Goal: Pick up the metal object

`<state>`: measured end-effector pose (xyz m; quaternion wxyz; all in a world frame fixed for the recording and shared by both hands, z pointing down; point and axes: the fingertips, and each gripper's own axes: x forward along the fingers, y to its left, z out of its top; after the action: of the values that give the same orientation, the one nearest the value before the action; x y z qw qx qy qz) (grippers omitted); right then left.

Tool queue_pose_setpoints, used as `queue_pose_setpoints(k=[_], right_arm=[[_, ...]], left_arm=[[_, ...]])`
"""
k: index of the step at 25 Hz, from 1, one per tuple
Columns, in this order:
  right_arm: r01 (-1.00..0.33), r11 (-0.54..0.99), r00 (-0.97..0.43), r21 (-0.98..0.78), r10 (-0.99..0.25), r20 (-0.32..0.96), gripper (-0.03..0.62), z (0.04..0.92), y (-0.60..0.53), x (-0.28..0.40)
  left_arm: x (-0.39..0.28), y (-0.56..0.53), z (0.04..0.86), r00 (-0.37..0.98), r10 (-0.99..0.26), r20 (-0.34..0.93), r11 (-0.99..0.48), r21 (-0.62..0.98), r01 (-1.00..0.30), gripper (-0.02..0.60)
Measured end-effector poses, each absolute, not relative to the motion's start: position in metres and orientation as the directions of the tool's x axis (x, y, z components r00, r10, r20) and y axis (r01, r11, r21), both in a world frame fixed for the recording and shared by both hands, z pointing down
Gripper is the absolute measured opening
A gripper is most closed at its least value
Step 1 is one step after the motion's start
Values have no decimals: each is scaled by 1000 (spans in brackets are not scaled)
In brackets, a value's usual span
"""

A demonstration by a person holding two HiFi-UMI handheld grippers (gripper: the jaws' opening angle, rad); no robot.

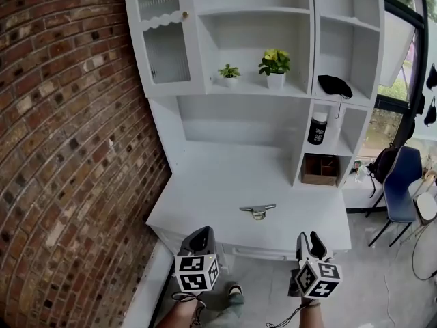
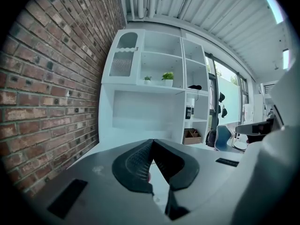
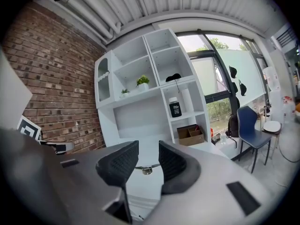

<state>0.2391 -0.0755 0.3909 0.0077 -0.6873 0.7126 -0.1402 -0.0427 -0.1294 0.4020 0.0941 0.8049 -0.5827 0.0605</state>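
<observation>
A small metal object [image 1: 257, 211] with a flat bar and a brassy foot lies near the front of the white counter [image 1: 205, 197]. In the right gripper view the same metal object [image 3: 147, 168] shows between the two jaws, some way ahead. My right gripper [image 1: 311, 243] is held below the counter's front edge, open and empty; it is [image 3: 147, 161] in its own view. My left gripper [image 1: 199, 240] hangs to the left at the same height; its jaw tips meet in its own view [image 2: 152, 146] with nothing between them.
A white shelf unit stands on the counter with two potted plants [image 1: 274, 67], a black cap [image 1: 334, 85], a dark jar [image 1: 317, 128] and a brown box [image 1: 320, 169]. A brick wall [image 1: 61, 149] runs on the left. A blue chair [image 1: 399, 186] stands at the right.
</observation>
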Motion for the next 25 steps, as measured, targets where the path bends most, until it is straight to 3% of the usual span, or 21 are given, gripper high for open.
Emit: queue_pose_setpoints(k=[25], right_arm=[[-993, -6, -19, -114, -976, 216, 129, 383, -346, 241]], left_arm=[[-21, -411, 403, 391, -899, 197, -368, 144, -919, 5]])
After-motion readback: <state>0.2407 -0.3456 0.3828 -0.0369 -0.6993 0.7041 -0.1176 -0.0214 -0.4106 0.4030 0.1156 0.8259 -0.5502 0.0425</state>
